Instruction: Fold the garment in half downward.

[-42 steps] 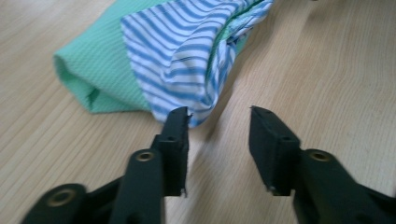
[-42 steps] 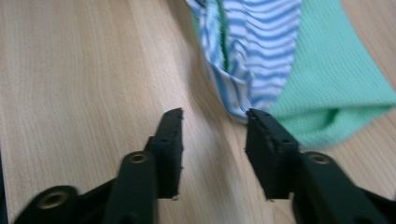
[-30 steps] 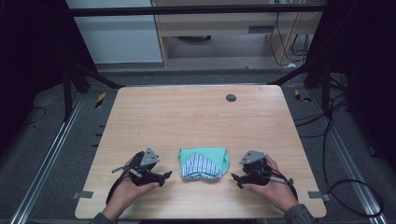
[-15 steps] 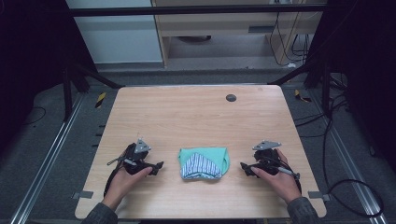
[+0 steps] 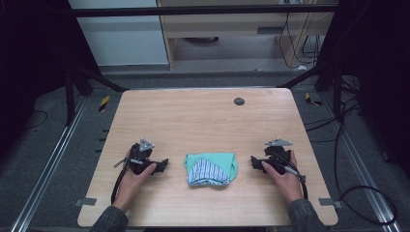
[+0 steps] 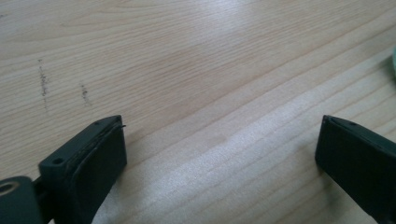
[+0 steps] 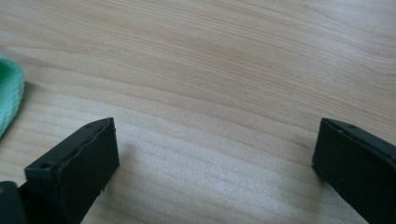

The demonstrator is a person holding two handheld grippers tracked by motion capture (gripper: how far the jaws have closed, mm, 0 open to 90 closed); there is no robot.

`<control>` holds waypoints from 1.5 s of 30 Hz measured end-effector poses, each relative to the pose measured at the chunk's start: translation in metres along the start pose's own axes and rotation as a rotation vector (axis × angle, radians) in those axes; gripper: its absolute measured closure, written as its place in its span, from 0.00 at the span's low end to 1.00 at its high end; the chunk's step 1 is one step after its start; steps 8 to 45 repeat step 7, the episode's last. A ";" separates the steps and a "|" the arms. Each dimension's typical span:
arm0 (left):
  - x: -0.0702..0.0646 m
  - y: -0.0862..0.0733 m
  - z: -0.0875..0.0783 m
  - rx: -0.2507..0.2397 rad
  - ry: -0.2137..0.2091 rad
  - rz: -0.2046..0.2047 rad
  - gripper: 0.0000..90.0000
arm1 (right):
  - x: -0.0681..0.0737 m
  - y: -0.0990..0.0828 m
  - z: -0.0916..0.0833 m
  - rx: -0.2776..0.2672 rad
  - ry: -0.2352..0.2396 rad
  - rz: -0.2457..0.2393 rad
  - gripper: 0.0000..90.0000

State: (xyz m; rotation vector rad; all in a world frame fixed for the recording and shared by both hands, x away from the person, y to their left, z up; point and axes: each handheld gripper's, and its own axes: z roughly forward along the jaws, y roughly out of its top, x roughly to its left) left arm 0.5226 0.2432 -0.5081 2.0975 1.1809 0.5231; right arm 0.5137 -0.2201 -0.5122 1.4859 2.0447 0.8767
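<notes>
1. Folded green cloth point(image 5: 211, 168) with a striped panel is seen low in the centre of the high view, flat on the worktop point(image 5: 203, 121).
2. Left tongs point(image 5: 163, 166) are held lower left, right tongs point(image 5: 253, 163) lower right, both apart from the cloth.
3. Both tongs have just been opening and are spread wide, with nothing between the jaws.

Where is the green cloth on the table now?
In the high view, the folded green cloth lies near the table's front edge, midway between the left gripper and right gripper, touching neither.
</notes>
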 end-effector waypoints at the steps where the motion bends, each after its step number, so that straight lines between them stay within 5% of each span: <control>1: 0.000 0.000 0.000 0.001 0.001 0.000 0.01 | 0.001 0.000 0.001 0.000 -0.013 0.007 0.00; 45: 0.001 0.000 0.000 0.009 0.006 0.001 0.00 | 0.002 0.001 0.001 0.001 -0.024 0.016 0.00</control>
